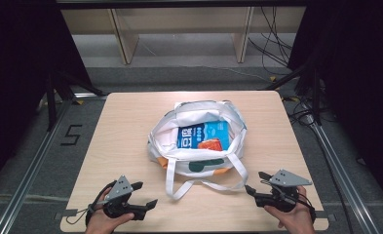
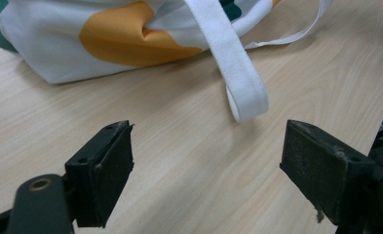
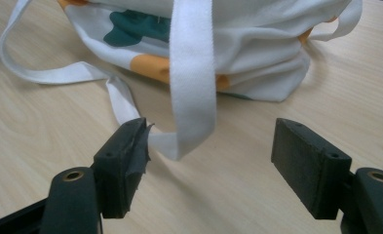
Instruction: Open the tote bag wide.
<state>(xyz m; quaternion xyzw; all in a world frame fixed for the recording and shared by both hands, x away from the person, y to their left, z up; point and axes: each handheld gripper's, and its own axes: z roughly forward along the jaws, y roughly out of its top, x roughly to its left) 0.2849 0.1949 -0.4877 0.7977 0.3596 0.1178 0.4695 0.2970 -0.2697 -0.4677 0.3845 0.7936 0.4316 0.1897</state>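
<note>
A white tote bag (image 1: pixel 197 141) with orange and green patches lies open at the middle of the table. Inside it is a blue box (image 1: pixel 202 136) with an orange picture. Its white strap (image 1: pixel 203 184) loops out toward the front edge. My left gripper (image 1: pixel 146 194) is open at the front left, and in its own view the strap's loop end (image 2: pixel 242 92) lies just beyond the jaws. My right gripper (image 1: pixel 256 183) is open at the front right. In its view the other strap (image 3: pixel 191 78) hangs down between the jaws, close to the left one.
The light wooden table (image 1: pixel 125 131) has bare surface left and right of the bag. Metal rails (image 1: pixel 30 165) run along both sides on the floor. A wooden shelf frame (image 1: pixel 179 29) stands behind, with cables (image 1: pixel 272 39) at the back right.
</note>
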